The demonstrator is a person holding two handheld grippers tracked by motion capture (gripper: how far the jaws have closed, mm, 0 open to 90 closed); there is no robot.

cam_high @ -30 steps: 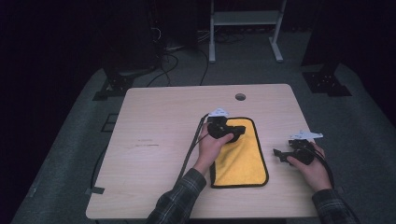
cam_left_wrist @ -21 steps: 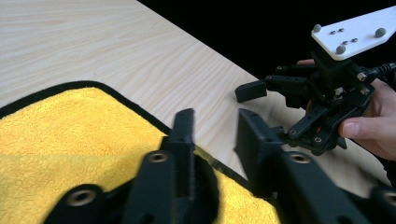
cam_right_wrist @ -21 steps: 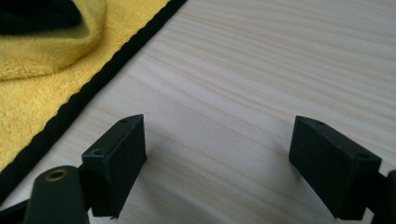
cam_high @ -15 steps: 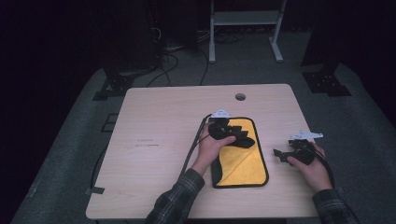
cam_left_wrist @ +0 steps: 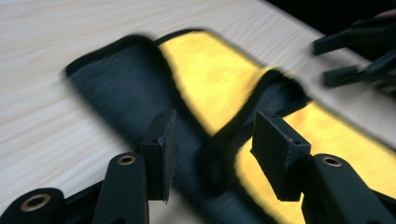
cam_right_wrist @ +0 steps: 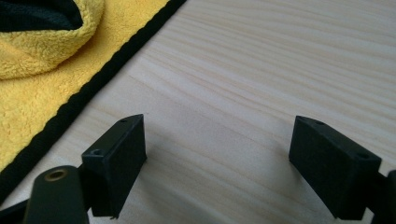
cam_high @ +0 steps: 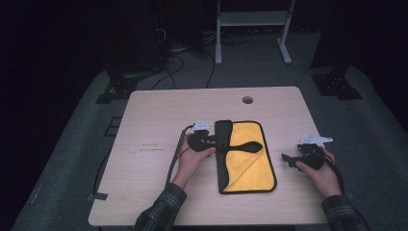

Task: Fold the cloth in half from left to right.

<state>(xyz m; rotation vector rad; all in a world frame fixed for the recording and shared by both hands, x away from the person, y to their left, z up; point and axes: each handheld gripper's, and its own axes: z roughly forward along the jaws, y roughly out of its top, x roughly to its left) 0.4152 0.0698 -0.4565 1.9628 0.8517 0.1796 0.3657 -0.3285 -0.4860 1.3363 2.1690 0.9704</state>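
**On the pale wooden table, a yellow cloth lies half folded between two hand-held grippers**

Near the middle of the table, a yellow cloth with a black border lies flat, its left strip turned over so the dark underside faces up. A narrow dark flap also reaches from that strip across the yellow toward the right.

At the cloth's left edge sits the left gripper, held in the person's left hand. Its jaws have just been opening and now stand partly apart; in the left gripper view the pads hang just over the dark folded strip with a clear gap on both sides, pressing on nothing (that picture is blurred, so whether a pad brushes the fabric cannot be told).

Well to the right of the cloth, the right gripper rests in the right hand close to the table's right edge, pointing toward the cloth. Its jaws stand wide with nothing between them: the right gripper view shows bare wood grain in the gap, and the cloth's black-edged corner lies off to the upper left, apart from the pads.

Plaid sleeves enter from the near side of the table.
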